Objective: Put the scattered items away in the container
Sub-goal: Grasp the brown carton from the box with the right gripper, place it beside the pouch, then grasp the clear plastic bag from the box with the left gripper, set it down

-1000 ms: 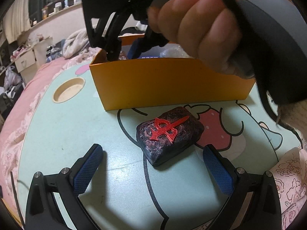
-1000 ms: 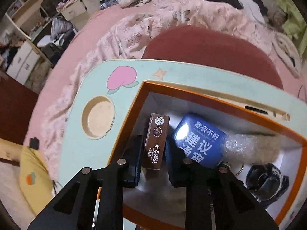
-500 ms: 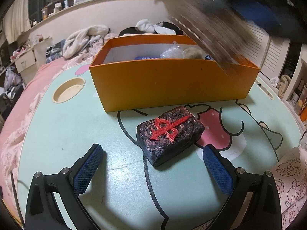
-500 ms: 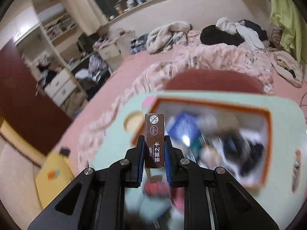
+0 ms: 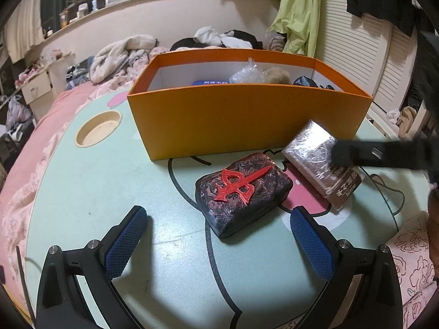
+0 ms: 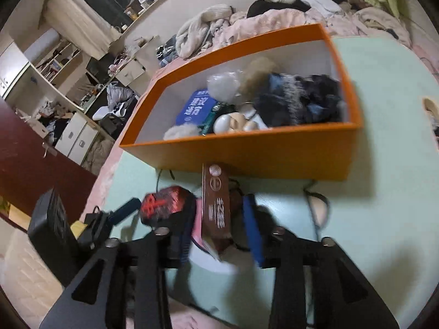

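An orange box (image 5: 247,115) stands on the mint table (image 5: 82,186) and holds several items; it also shows in the right wrist view (image 6: 274,153). A dark block with a red symbol (image 5: 242,189) lies in front of it, between and just beyond the fingers of my open left gripper (image 5: 219,235). A brown wrapped box (image 5: 323,161) lies on the table to the block's right. In the right wrist view the brown box (image 6: 216,205) sits between my right gripper's (image 6: 219,227) parted jaws, with a gap at the right pad (image 6: 251,224). The block (image 6: 164,201) lies left of it.
A round cup recess (image 5: 97,131) sits in the table at the left. A pink bedspread (image 5: 33,137) surrounds the table. Piled clothes (image 5: 131,49) lie behind the box. A black device (image 6: 52,224) stands at the left in the right wrist view.
My right gripper carried the brown box out from over the orange box, down to the table beside the block, and its jaws have parted. My left gripper has not moved.
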